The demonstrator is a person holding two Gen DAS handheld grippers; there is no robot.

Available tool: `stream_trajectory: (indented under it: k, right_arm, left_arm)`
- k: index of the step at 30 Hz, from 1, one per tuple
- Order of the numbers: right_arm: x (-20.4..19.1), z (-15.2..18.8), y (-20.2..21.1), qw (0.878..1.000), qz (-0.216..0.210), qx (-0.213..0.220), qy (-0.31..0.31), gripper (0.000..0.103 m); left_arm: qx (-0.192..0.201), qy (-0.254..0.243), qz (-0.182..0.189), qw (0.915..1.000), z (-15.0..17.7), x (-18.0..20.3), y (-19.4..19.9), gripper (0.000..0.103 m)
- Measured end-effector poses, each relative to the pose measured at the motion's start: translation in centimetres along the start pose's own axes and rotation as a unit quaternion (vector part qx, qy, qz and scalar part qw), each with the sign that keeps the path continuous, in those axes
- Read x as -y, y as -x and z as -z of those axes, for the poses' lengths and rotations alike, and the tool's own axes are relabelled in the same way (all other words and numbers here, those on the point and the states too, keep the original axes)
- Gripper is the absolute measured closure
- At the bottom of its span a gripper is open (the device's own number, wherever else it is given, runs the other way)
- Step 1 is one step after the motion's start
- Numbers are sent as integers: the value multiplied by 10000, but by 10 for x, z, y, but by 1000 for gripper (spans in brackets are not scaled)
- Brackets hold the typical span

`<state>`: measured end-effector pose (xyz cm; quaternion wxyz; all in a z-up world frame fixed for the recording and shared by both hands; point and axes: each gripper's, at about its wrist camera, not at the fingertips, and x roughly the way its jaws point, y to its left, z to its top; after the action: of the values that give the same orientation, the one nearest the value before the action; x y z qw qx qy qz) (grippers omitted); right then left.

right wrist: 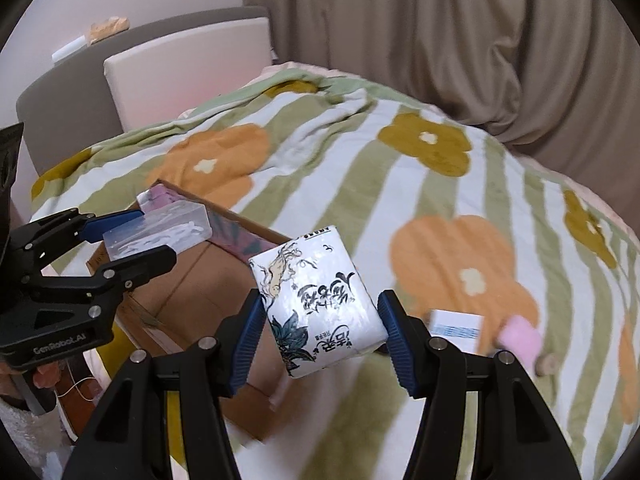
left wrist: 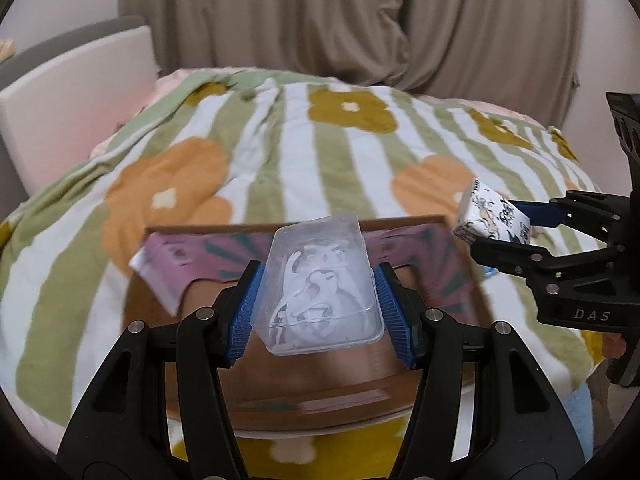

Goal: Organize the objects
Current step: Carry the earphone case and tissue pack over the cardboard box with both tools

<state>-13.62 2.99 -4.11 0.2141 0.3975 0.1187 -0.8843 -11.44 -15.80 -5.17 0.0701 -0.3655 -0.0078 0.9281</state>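
- Left wrist view: left tool clamped on a clear plastic case, blue pads pressing its two long sides; white cord-like contents show through the lid.
- Case is held in the air over an open cardboard box; purple patterned flaps folded outward. Judgement: the case is lined up over the opening so it can be lowered in.
- Right tool enters from the right edge, closed on a white tissue pack near the box's right rim.
- Surface: a bed under a green-and-white striped blanket with orange and mustard flowers. Beige curtain behind, pale headboard at left.
- Right wrist view: right tool clamped on the tissue pack, which sits tilted between the pads, black ink print facing the camera.
- Pack hangs above the box's near-right edge; judged the second item bound for the box.
- Left tool at left, closed on the case over the box.
- Loose on the blanket, right of the tool: a small white carton, a pink roll, a small tan object, too blurred to identify. Judged not yet sorted.
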Motion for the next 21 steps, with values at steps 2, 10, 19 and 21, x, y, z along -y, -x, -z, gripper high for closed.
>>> stream_trajectory:
  k: [2, 10, 19, 21]
  right_arm:
    - [-14, -4, -12, 9999, -67, -96, 52, 49]
    - [-44, -11, -57, 9986, -347, -403, -9, 49]
    - [-64, -1, -96, 9957, -499, -775, -50, 49]
    - [-64, 1, -98, 9955, -509, -792, -47, 49]
  left_arm:
    - [-94, 59, -42, 9999, 5, -17, -6, 50]
    - [-374, 171, -194, 9990, 28, -58, -29, 50]
    - [-643, 179, -268, 9974, 43, -74, -48, 50]
    - [-661, 174, -263, 9973, 44, -75, -48, 50]
